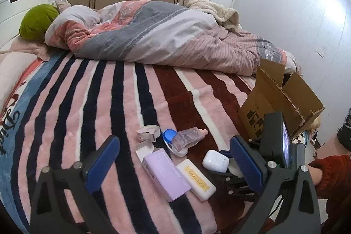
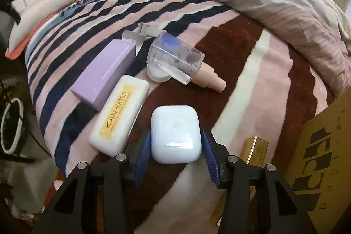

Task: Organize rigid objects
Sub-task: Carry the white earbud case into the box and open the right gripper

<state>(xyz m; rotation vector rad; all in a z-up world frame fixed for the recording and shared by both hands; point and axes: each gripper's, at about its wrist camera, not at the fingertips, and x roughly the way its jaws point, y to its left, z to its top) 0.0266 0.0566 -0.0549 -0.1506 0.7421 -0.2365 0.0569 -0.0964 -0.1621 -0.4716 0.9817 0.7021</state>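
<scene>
A white earbud case [image 2: 175,135] lies on the striped blanket between the blue pads of my right gripper [image 2: 176,150]; the jaws stand on either side of it with small gaps showing. The case also shows in the left wrist view [image 1: 215,161]. Beside it lie a white KATO-KATO case [image 2: 119,112], a purple box [image 2: 107,71] and a clear bottle with a pink pump [image 2: 177,63] over a blue-lidded white dish [image 1: 170,139]. My left gripper [image 1: 175,159] is open and empty above the blanket. An open cardboard box [image 1: 283,100] stands to the right.
A gold box [image 2: 255,149] lies against the cardboard box [image 2: 318,157]. A rumpled duvet [image 1: 153,32] and a green pillow [image 1: 37,21] fill the far bed. An opened white carton [image 1: 147,133] lies behind the purple box. The bed edge drops off at the near side.
</scene>
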